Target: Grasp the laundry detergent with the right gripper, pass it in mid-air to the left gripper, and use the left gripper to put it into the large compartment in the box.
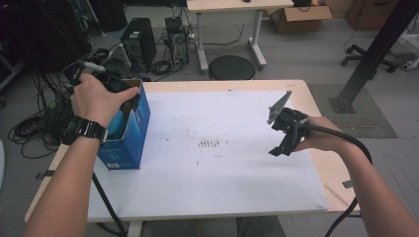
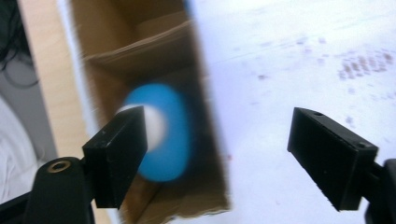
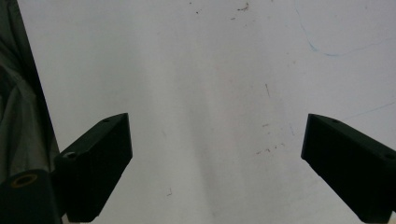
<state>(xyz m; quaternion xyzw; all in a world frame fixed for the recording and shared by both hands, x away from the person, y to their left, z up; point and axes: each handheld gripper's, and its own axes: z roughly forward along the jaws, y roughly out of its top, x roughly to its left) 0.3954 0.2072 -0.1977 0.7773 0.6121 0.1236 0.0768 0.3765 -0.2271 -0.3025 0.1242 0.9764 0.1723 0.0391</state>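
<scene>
- Far left, table's (image 1: 306, 94) left edge: tall blue cardboard box (image 1: 131, 133) with open top, standing upright on the white sheet (image 1: 222, 168).
- Inside the box: round blue object with a white patch (image 2: 161, 135), lying deep at the bottom, blurred in the left gripper view, so exact shape unclear.
- Left gripper (image 2: 219, 154) held over the box mouth, pointing down into it; jaws spread wide, nothing between them — one jaw over the opening, the other out over the white sheet.
- Step in hand, by the look of it: either reaching in for the blue object or having just let it go into the box. Can't tell which from this.
- If reaching in: next move calls for shifting sideways so both jaws clear the box wall, then straight down — tight opening, easy to snag the flap or tip the box.
- Right side: right gripper (image 1: 286, 136) hovering low over the bare sheet, well apart from the box, jaws wide open, empty. Free to steady the box.
</scene>
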